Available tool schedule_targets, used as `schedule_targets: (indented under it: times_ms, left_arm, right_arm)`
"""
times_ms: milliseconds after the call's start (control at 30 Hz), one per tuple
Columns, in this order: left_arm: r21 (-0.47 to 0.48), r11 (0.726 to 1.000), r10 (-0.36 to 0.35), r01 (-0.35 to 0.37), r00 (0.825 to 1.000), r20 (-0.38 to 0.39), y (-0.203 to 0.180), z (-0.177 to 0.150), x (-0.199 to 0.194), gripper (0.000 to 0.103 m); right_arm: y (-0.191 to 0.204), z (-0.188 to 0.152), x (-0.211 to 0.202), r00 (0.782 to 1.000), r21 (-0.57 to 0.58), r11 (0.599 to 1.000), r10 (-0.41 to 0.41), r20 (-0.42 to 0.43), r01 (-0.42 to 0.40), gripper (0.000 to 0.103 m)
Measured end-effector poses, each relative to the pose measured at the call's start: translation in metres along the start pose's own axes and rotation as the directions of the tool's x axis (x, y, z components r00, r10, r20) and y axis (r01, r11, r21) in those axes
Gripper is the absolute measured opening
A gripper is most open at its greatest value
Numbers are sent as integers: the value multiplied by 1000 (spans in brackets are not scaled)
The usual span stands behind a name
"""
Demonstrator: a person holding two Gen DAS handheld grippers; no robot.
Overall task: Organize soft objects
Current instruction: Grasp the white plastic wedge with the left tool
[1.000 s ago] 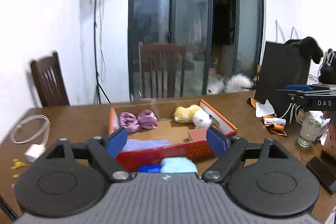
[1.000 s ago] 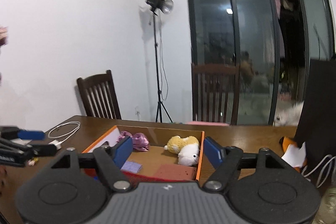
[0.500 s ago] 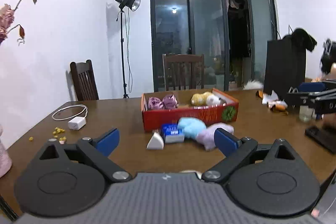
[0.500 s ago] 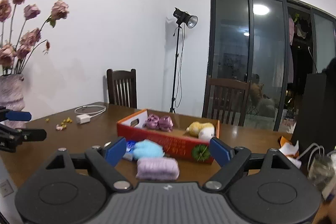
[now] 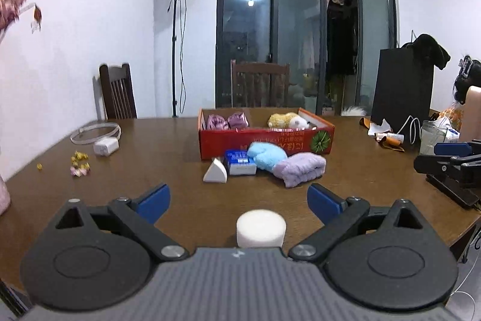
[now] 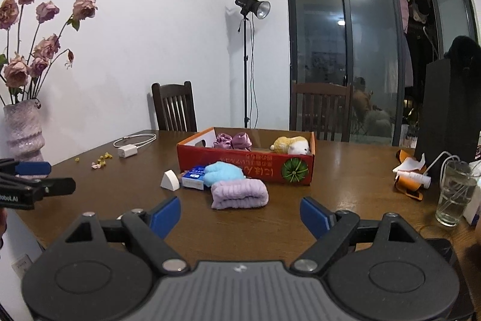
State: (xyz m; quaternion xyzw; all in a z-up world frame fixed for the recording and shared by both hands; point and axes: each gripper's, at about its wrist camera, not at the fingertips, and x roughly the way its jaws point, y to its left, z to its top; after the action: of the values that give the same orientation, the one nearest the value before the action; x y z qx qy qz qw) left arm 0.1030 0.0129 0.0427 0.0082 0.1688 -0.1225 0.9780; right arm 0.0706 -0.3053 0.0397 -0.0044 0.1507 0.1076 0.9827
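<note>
The brown bench point(image 5: 156, 152) carries a red box point(image 5: 264, 139) at 12 o'clock from the left tongs point(image 5: 237, 202), holding two pink bundles point(image 5: 228, 121) and a yellow-white plush point(image 5: 288, 120), its front printed upside down beside a green pumpkin picture, the writing unreadable. Just before it lie a lilac towel point(image 5: 300, 170) at 1 o'clock, a light-blue towel point(image 5: 267, 155), a blue packet point(image 5: 240, 161), a white wedge point(image 5: 215, 175) and, nearest, a white puck point(image 5: 260, 229) between the spread, empty pads. Right tongs point(image 6: 240, 215) also gape empty, "oboLAI" shows on the other tool at 9 o'clock, and bare wood lies open between pads and towels.
</note>
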Motion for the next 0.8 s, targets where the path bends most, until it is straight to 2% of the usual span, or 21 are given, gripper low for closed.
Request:
schedule_targets:
  times_ms: [100,300,500,700,800]
  left_arm:
    - [-22,1000,-11,9,999,-51,4,-13,17,100]
    - [-46,996,-85,80,989,-120,2,-28,49,100]
    - [-32,997,-79,75,980,-181,-3,-30,89,99]
    - [-78,990,-128,116,978,-167,11,-17,116,99]
    - [-44,991,-131,126,981,-145,16,-9,124,99]
  right_arm:
    - [2,-4,16,1000,4,1000,14,-26,-14,86]
    - [5,-12,59,994,7,1000,31,-107,-30,86]
    - [8,-9,95,989,17,999,38,-145,-36,86]
    - [8,1,123,987,19,999,33,-157,-30,86]
    - [10,9,141,987,19,999,36,-157,-34,85]
